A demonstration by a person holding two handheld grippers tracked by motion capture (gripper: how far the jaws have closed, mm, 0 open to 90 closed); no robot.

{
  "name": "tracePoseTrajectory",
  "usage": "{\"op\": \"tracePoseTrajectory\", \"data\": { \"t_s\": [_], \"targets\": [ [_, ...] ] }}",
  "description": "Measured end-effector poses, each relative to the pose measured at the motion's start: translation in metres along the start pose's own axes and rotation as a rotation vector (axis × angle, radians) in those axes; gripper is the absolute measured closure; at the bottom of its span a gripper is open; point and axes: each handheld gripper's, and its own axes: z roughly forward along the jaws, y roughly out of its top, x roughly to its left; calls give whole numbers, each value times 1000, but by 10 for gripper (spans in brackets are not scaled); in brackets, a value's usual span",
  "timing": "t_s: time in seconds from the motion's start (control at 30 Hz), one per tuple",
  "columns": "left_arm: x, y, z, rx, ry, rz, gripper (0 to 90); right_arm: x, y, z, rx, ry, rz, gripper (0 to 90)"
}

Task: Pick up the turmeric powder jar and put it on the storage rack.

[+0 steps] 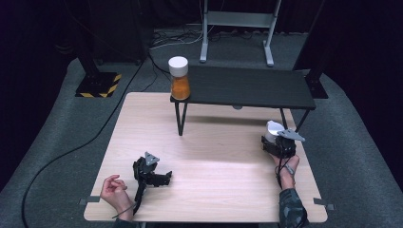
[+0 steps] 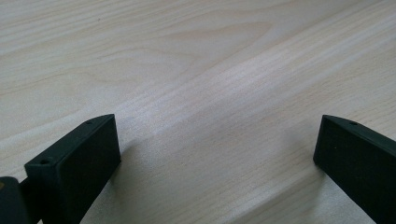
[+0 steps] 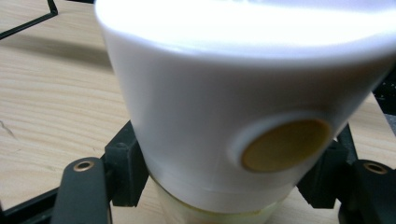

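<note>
The right gripper (image 1: 274,142) is clamped on a white-capped jar (image 1: 272,130) near the right edge of the worktop (image 1: 214,185), just in front of the right legs of the low black shelf (image 1: 252,86). In the right gripper view the jaws sit either side of the jar, pressed against it right under the broad white cap (image 3: 224,93), where a strip of pale yellowish glass or contents shows. A round tan disc (image 3: 285,144) is set into a shallow dimple in the side of the cap; it bears no writing that can be read, and no brand or label shows on the cap. The person's right hand (image 1: 286,166) holds the gripper from behind, the sleeved forearm coming in at the bottom right corner of the worktop.

The left gripper (image 1: 164,178) lies on the worktop toward the front left corner, its jaws standing wide apart with nothing between them; the left gripper view shows bare pale wood grain between its two black jaws. The left hand (image 1: 114,192) rests open just beside it, near the front edge, not gripping it.

Farther off, a second jar (image 1: 179,78) with a white cap and orange contents stands upright on the left end of the black shelf, which stands across the back half of the worktop. No lettering is legible on it. Beyond the worktop, a yellow-and-black striped base plate (image 1: 100,84) lies on the grey carpet.
</note>
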Motion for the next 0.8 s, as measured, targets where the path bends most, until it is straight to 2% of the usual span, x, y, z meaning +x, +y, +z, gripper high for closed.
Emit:
{"op": "tracePoseTrajectory", "data": {
  "t_s": [0.37,0.8],
  "targets": [
    [0,0,0,0,0,0,0,-7,6,-9,-3,22,13,298],
    [0,0,0,-1,2,-1,0,-11,13,-17,-8,29,-3,298]
  ]
}}
